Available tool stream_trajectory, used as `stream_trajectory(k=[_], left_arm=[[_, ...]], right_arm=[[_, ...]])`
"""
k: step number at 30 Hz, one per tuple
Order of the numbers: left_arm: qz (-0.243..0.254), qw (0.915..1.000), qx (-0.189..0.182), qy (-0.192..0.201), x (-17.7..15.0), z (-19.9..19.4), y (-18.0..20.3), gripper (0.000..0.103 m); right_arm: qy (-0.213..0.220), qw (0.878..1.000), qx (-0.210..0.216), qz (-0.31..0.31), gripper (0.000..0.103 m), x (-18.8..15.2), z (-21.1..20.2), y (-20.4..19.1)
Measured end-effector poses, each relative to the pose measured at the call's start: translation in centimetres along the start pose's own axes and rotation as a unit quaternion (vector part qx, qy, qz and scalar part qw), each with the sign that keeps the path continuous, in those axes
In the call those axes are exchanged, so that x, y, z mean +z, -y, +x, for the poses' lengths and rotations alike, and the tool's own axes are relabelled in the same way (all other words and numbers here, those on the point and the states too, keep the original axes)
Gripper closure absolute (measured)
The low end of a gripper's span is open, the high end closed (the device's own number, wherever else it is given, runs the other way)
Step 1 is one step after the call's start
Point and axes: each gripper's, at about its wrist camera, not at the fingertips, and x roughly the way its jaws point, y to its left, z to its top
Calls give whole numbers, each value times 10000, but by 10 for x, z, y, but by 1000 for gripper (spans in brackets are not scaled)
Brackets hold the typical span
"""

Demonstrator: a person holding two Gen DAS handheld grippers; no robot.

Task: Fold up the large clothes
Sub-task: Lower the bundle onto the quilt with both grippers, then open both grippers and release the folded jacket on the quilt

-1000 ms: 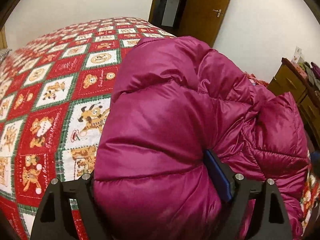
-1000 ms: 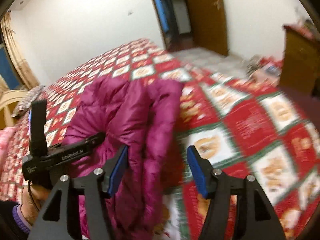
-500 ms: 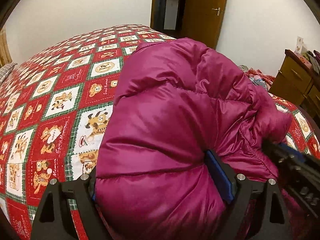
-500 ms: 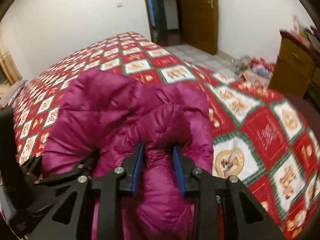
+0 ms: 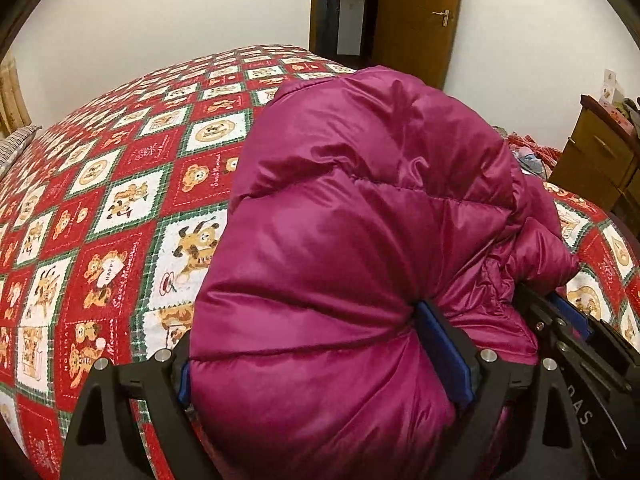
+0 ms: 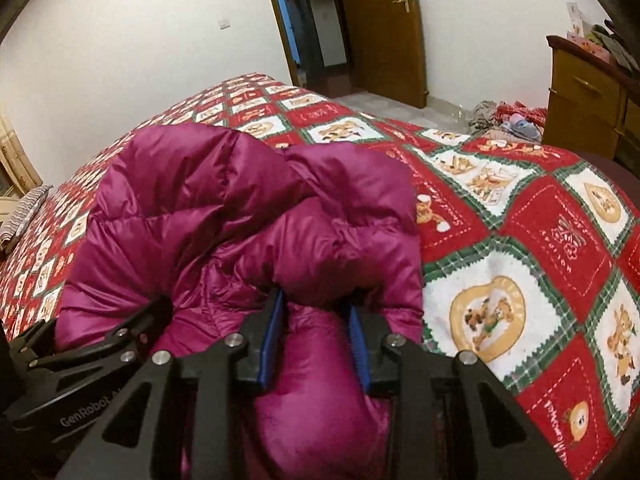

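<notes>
On the bed (image 5: 120, 184), over its red teddy-bear quilt, a magenta puffer jacket (image 5: 360, 240) sits bunched in a thick mound near the foot end, with both grippers buried in its near edge. Seen from the left wrist, the left gripper (image 5: 324, 360) has its fingers spread wide around a fat roll of padding, clamped on it; the blue pad on one side presses into the fabric. The right gripper (image 6: 316, 332) pinches a narrower fold just beside it, fingers drawn close with the jacket squeezed between them.

Judging by its shape, the jacket is already doubled over at least once: quilted layers lie stacked and the sleeves are not visible as loose ends, though what is tucked underneath cannot be seen. It is not yet a neat, flat packet. Probably what remains is to carry this gathered edge across, lay it down, press out the air and square it. A dresser (image 6: 592, 88) stands off to the right.
</notes>
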Motion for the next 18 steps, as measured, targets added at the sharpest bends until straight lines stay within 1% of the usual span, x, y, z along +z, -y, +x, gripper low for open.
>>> stream_trajectory(k=[3, 6, 9, 10, 12, 13, 14, 16, 18], left_arm=[[111, 9999, -2, 24, -4, -12, 1, 10], [308, 9994, -10, 126, -13, -34, 1, 10], [485, 9985, -75, 251, -25, -59, -1, 10], [475, 9985, -87, 254, -29, -67, -4, 10], [429, 9988, -119, 220, -34, -76, -8, 10], [419, 9989, -131, 191, -37, -81, -10, 10], [424, 9989, -131, 169, -39, -84, -11, 10], [464, 9988, -112, 146, -44, -90, -12, 10], [521, 9985, -96, 149, -51, -95, -12, 10]], right_arm=[[59, 10000, -40, -68, 69, -1, -1, -2], [99, 9998, -124, -151, 69, -1, -3, -4], [84, 9986, -349, -382, 68, -2, -6, -11], [38, 9974, -482, -527, 65, -2, -8, -15], [-62, 9947, -777, -674, 51, -1, -14, -18], [-123, 9930, -988, -630, 34, 0, -21, -17], [-138, 9928, -1063, -536, 24, -1, -28, -14], [-122, 9962, -831, -236, 23, -8, -51, -5], [-157, 9972, -717, -128, 23, -19, -68, -2]])
